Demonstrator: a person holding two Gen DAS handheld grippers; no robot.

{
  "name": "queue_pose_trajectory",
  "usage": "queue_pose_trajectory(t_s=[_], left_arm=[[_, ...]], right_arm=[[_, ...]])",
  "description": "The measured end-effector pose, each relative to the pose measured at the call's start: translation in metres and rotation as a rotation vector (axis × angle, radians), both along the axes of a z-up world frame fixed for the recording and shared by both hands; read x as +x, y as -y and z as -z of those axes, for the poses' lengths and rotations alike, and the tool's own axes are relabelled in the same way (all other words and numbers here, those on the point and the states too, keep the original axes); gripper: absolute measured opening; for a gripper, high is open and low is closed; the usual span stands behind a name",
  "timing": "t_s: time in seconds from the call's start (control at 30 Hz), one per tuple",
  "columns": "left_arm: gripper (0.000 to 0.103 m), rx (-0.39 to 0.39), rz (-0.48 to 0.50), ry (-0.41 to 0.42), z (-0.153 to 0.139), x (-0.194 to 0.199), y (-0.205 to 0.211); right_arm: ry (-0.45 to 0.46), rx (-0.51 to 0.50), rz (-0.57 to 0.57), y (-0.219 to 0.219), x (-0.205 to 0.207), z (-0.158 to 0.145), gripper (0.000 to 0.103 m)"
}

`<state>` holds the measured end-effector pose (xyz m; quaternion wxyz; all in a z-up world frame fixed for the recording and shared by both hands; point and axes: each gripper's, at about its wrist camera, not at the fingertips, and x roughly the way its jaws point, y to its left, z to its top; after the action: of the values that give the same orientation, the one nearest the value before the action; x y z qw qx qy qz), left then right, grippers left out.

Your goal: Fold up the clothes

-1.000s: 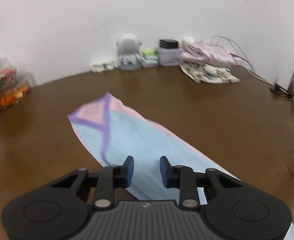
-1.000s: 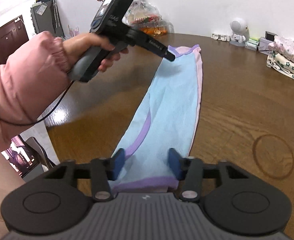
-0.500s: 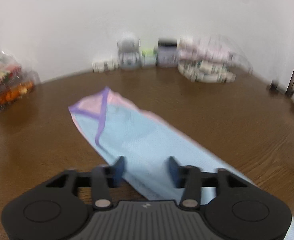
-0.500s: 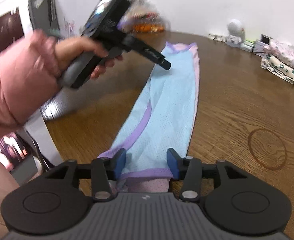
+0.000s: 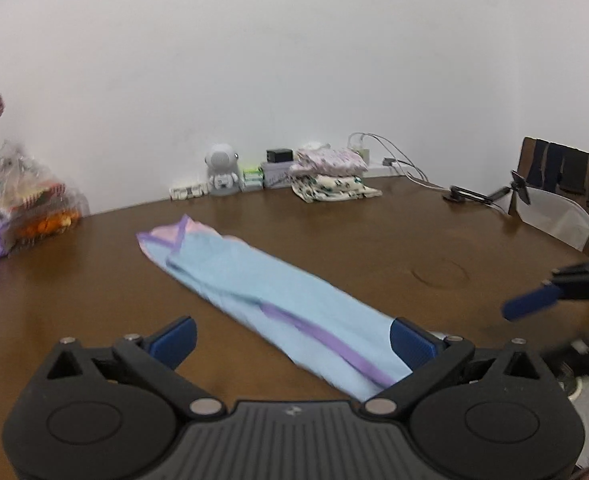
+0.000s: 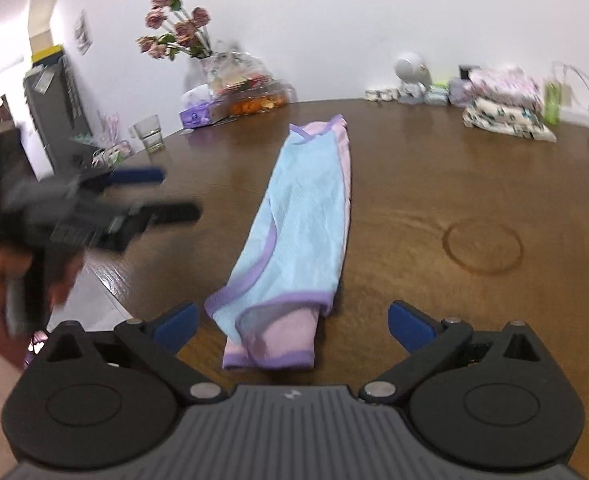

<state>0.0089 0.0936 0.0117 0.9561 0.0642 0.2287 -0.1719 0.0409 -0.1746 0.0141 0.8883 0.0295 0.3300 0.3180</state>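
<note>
A brown wooden table point(image 6: 434, 184) bears a folded blue-pink garment point(image 6: 306, 216) and stacked clothes point(image 6: 502, 108).

Garment point(image 6: 306, 216) on table point(image 6: 434, 184)

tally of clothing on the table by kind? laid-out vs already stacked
Laid-out garment: 1, the light blue garment with purple trim, folded into a long strip
Stacked folded clothes: 2, the pink floral piece on top of the cream patterned piece by the wall
Total: 3
</note>
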Motion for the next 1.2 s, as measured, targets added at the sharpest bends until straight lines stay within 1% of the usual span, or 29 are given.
queue_pose_trajectory(t_s=[0.07, 0.1, 0.17, 0.2, 0.27, 0.37, 0.5, 0.53, 0.6, 0.63, 0.7, 0.77, 0.8, 0.93, 0.97, 1.0, 1.03, 1.07, 1.1, 1.13, 1.17, 1.2], left_arm=[[0.103, -0.009, 0.028, -0.008, 0.008, -0.017, 0.006], [0.103, 0.009, 0.057, -0.009, 0.01, -0.022, 0.01], [0.103, 0.071, 0.11, 0.002, 0.012, -0.031, 0.018], [0.103, 0.104, 0.123, 0.016, 0.012, -0.035, 0.022], [0.103, 0.148, 0.15, 0.035, 0.013, -0.038, 0.028], [0.102, 0.224, 0.217, 0.028, 0.017, -0.037, 0.037], [0.101, 0.435, 0.357, 0.054, 0.024, -0.034, 0.062], [0.1, 0.474, 0.386, 0.053, 0.027, -0.033, 0.068], [0.095, 0.538, 0.44, 0.046, 0.033, -0.03, 0.079], [0.095, 0.559, 0.461, 0.047, 0.035, -0.029, 0.084], [0.091, 0.576, 0.482, 0.053, 0.038, -0.026, 0.091], [0.081, 0.575, 0.489, 0.045, 0.039, -0.021, 0.095], [0.078, 0.571, 0.495, 0.039, 0.039, -0.019, 0.096], [0.073, 0.557, 0.511, 0.031, 0.041, -0.015, 0.098], [0.068, 0.558, 0.522, 0.038, 0.042, -0.015, 0.098], [0.055, 0.56, 0.532, 0.045, 0.043, -0.015, 0.098], [0.046, 0.563, 0.537, 0.043, 0.043, -0.015, 0.098], [0.032, 0.564, 0.539, 0.031, 0.043, -0.014, 0.099], [0.026, 0.556, 0.54, 0.015, 0.043, -0.012, 0.099], [0.026, 0.547, 0.54, -0.001, 0.042, -0.009, 0.098], [0.021, 0.538, 0.539, -0.016, 0.041, -0.007, 0.097], [0.014, 0.526, 0.537, -0.037, 0.039, -0.004, 0.096]], right_arm=[[-0.011, 0.006, 0.007, 0.001, -0.003, 0.003, 0.103], [-0.015, 0.006, 0.011, 0.002, -0.003, 0.004, 0.103], [-0.015, 0.002, 0.016, 0.003, -0.007, 0.005, 0.103], [-0.013, 0.0, 0.018, 0.003, -0.009, 0.005, 0.103], [-0.003, -0.001, 0.022, 0.005, -0.012, 0.003, 0.103], [0.005, -0.005, 0.038, 0.009, -0.014, 0.003, 0.103], [0.022, -0.019, 0.083, 0.019, -0.013, -0.002, 0.103], [0.027, -0.019, 0.094, 0.022, -0.012, -0.004, 0.103], [0.035, -0.015, 0.111, 0.027, -0.012, -0.006, 0.103], [0.036, -0.012, 0.118, 0.029, -0.012, -0.006, 0.103], [0.035, -0.007, 0.129, 0.033, -0.012, -0.005, 0.103], [0.028, -0.007, 0.135, 0.035, -0.011, -0.002, 0.103], [0.025, -0.007, 0.136, 0.037, -0.01, -0.001, 0.103], [0.021, -0.016, 0.128, 0.04, -0.008, 0.001, 0.103], [0.027, -0.023, 0.118, 0.04, -0.007, 0.001, 0.103], [0.035, -0.033, 0.105, 0.04, -0.006, 0.001, 0.103], [0.049, -0.044, 0.091, 0.04, -0.006, 0.001, 0.103], [0.082, -0.065, 0.066, 0.039, -0.006, 0.0, 0.103], [0.125, -0.092, 0.034, 0.037, -0.006, 0.0, 0.103], [0.169, -0.118, 0.002, 0.036, -0.006, -0.001, 0.103], [0.211, -0.15, -0.034, 0.034, -0.006, -0.001, 0.103], [0.258, -0.193, -0.082, 0.03, -0.007, -0.001, 0.103]])
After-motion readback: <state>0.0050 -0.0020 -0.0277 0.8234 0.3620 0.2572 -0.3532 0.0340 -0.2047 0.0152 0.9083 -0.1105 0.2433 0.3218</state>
